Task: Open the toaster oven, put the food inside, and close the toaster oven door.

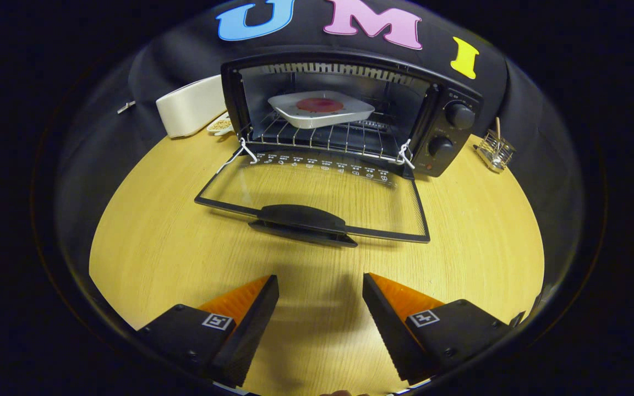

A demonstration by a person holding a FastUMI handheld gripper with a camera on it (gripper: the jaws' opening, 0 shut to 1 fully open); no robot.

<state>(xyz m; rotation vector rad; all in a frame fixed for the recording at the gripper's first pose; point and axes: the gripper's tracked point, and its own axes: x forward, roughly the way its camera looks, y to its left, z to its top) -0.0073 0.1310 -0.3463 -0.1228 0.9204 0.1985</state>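
My tongs [321, 286] sit spread wide, the 2 wedge-shaped fingers [251, 319] with ribbed inner faces apart and holding nothing, only bare table [146, 242] between them. The table is round, pale yellow wood with fine straight grain. At 12 o'clock from my fingertips stands the toaster oven [344, 110], a boxy black metal shell with 2 round knobs [459, 115] on its right panel. Its glass door [317, 198] is dropped flat toward me, clear glass in a thin black frame, with a smooth curved black handle [300, 220] just ahead of my fingers. Beyond it, on the wire rack [317, 135], rests a square white tray [320, 110] with rounded corners carrying the flat red round food [320, 104]. At 11 o'clock, left of the oven, a smooth cream rounded box [190, 107] and a small dish [220, 125]; at 2 o'clock a little wire holder [495, 151]
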